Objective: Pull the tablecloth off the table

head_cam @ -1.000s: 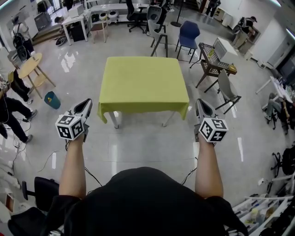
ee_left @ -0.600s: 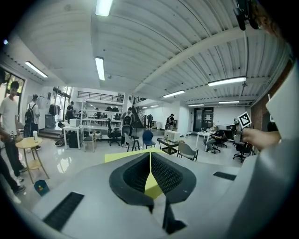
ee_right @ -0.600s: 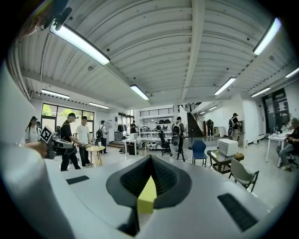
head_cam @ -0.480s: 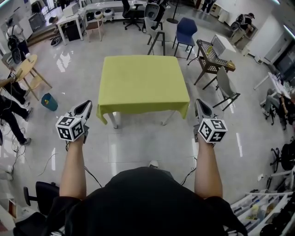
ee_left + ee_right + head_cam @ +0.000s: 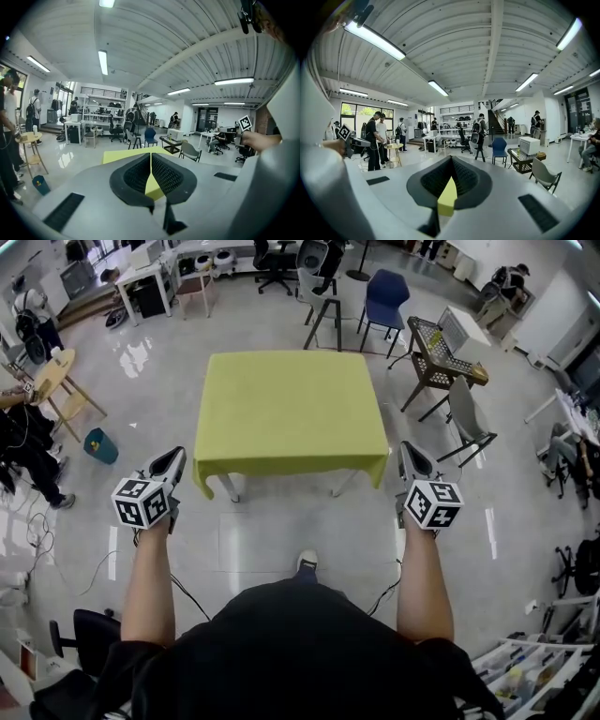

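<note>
A yellow-green tablecloth (image 5: 291,413) covers a square table in the middle of the floor, with its edges hanging over the white legs. My left gripper (image 5: 178,455) is held in the air short of the table's near left corner, shut and empty. My right gripper (image 5: 406,449) is level with the near right corner, just outside it, also shut and empty. Neither touches the cloth. In the left gripper view the cloth (image 5: 119,154) lies ahead beyond the closed jaws. In the right gripper view only a yellow sliver of cloth (image 5: 447,197) shows below the closed jaws.
A blue chair (image 5: 385,306), a wire cart (image 5: 439,357) with a white box and a grey chair (image 5: 466,423) stand right of the table. At the left are a round wooden table (image 5: 52,376), a teal bin (image 5: 101,446) and people. My shoe (image 5: 306,563) shows below the table.
My shoe has come into view below the table as I step forward. The table sits slightly nearer. Both grippers keep their pose and stay shut.
</note>
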A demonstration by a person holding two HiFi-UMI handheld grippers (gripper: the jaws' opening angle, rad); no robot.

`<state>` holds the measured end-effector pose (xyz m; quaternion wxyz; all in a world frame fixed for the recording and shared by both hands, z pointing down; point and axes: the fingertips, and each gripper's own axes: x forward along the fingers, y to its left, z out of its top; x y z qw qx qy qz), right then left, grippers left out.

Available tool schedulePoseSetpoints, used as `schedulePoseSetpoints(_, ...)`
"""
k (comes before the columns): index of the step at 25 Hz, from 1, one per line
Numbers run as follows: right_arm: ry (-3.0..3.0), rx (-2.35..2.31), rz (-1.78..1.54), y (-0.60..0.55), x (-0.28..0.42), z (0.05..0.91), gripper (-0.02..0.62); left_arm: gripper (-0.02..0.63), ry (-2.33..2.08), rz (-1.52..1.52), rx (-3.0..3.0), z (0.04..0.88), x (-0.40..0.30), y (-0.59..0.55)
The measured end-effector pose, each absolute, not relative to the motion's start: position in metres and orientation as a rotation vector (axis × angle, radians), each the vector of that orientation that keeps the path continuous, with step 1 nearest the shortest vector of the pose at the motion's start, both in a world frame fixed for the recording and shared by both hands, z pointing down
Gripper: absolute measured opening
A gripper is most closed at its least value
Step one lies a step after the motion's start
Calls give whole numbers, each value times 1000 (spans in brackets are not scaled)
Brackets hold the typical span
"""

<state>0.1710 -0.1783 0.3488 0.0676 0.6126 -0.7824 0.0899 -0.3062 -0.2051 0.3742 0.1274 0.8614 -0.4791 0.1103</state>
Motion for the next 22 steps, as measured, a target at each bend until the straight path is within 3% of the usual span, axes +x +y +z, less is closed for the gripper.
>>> schedulePoseSetpoints(22,-2405,1722,307,-350,238,374,17,25,-1517,328,2402,385,-256,-329)
